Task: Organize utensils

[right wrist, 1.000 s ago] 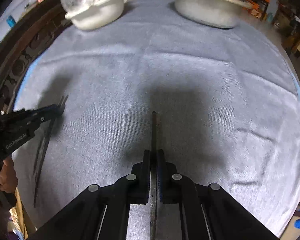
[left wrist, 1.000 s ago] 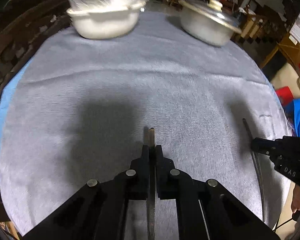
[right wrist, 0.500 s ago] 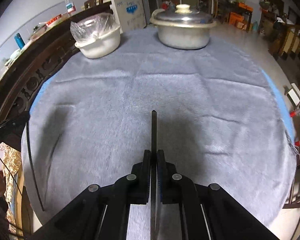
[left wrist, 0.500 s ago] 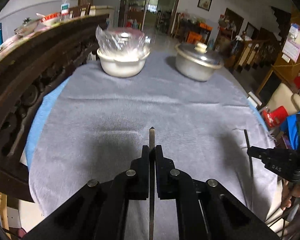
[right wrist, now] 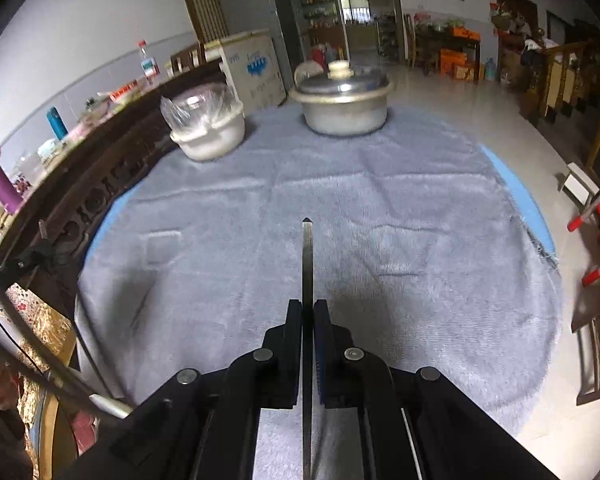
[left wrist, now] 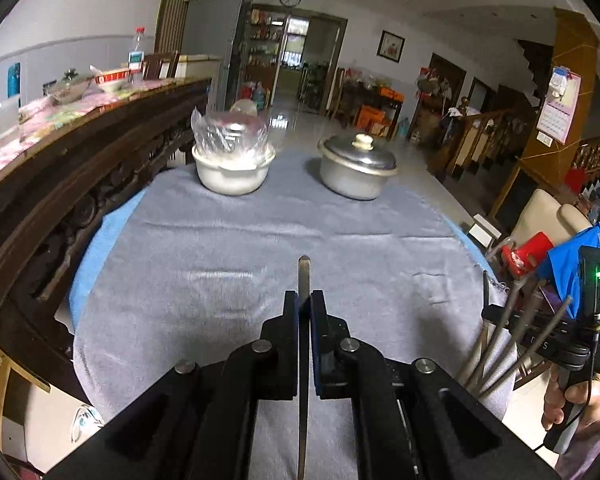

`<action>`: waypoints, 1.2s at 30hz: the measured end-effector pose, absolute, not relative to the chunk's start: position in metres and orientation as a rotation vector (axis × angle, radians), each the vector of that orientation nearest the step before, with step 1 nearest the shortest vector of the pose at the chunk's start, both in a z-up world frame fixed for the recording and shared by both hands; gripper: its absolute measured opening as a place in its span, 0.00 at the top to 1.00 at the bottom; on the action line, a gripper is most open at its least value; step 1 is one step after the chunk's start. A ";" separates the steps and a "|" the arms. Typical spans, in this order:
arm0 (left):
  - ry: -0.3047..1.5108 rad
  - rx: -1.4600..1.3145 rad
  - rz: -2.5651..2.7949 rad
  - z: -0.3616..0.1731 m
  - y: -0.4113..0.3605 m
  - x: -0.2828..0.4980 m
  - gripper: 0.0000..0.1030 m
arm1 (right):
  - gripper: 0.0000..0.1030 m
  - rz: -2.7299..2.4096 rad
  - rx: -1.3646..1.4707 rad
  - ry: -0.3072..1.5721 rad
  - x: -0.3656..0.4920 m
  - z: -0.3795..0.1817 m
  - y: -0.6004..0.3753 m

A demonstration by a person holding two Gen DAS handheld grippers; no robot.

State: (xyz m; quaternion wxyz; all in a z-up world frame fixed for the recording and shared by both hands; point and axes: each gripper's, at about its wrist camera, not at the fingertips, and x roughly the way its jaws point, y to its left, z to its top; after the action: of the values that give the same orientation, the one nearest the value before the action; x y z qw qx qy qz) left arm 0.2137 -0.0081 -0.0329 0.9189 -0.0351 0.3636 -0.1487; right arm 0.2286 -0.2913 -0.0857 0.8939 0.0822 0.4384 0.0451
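My left gripper (left wrist: 304,300) is shut on a thin flat metal utensil (left wrist: 304,276), seen edge-on, its tip sticking out past the pads above the grey cloth (left wrist: 260,240). My right gripper (right wrist: 307,308) is shut on a second thin metal utensil (right wrist: 307,260) in the same way. Both grippers hang above the near part of the round table, apart from each other. In the left wrist view the right gripper (left wrist: 488,314) shows at the right edge, with a hand (left wrist: 568,396) on its grip. The left gripper (right wrist: 40,252) shows at the left edge of the right wrist view.
At the table's far side stand a white bowl (left wrist: 232,172) covered in clear plastic and a lidded metal pot (left wrist: 356,172). A dark carved wooden bench back (left wrist: 60,184) runs along the left. A red stool (left wrist: 528,252) and chairs stand to the right.
Both grippers have risen from the cloth and tilted upward, each still gripping its utensil. The table looks farther below and the room behind has come into view.
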 end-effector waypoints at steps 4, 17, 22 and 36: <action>0.720 -0.084 -0.311 -0.024 -0.008 0.202 0.95 | 0.94 0.089 0.171 0.856 0.209 -0.073 -0.287; 0.683 -0.071 -0.307 -0.016 -0.012 0.176 0.95 | 0.94 0.068 0.193 0.721 0.158 -0.046 -0.278; 0.668 -0.060 -0.300 -0.016 -0.013 0.170 0.95 | 0.94 0.058 0.215 0.705 0.151 -0.045 -0.282; 0.628 -0.062 -0.306 -0.002 -0.010 0.151 0.95 | 0.94 0.052 0.217 0.647 0.135 -0.035 -0.280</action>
State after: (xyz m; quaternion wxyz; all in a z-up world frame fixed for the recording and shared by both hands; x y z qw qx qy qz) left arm 0.1508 -0.0104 -0.0015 0.9391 -0.0306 0.3077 -0.1498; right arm 0.1352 -0.2800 -0.0349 0.9420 0.1064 0.3173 0.0254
